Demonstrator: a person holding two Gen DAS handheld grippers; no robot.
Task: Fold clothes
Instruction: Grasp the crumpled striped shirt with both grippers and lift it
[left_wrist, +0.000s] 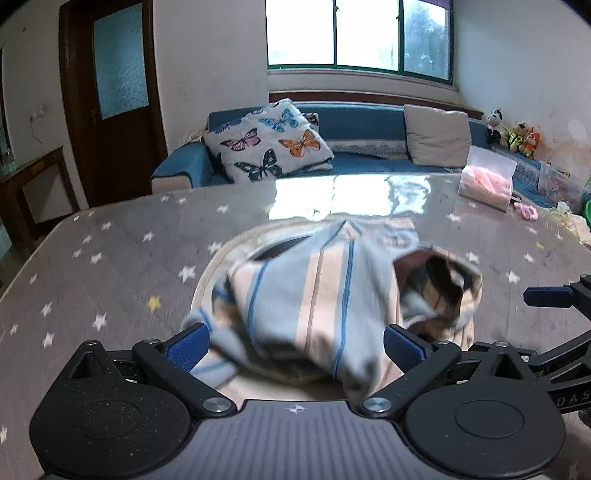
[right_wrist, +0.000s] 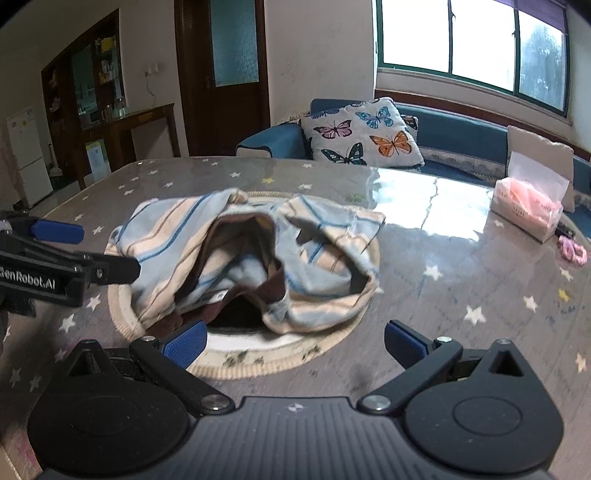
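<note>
A crumpled striped garment (left_wrist: 314, 291), light blue and cream with a brown lining, lies in a heap on a round woven mat (right_wrist: 295, 354) on the table. My left gripper (left_wrist: 295, 345) is open, its blue pads (left_wrist: 188, 347) wide apart, and the near side of the heap fills the gap between them. In the right wrist view the garment (right_wrist: 251, 258) gapes towards me, showing its dark inside. My right gripper (right_wrist: 295, 343) stands open just in front of the mat, nothing between its fingers. The left gripper (right_wrist: 99, 249) reaches in at the heap's left side.
The table wears a grey star-print cover (right_wrist: 461, 295) under glossy film. A pink tissue pack (right_wrist: 528, 206) and a pink hair tie (right_wrist: 572, 251) lie at the far right. Behind the table is a blue sofa (left_wrist: 362, 122) with a butterfly pillow (left_wrist: 269, 144).
</note>
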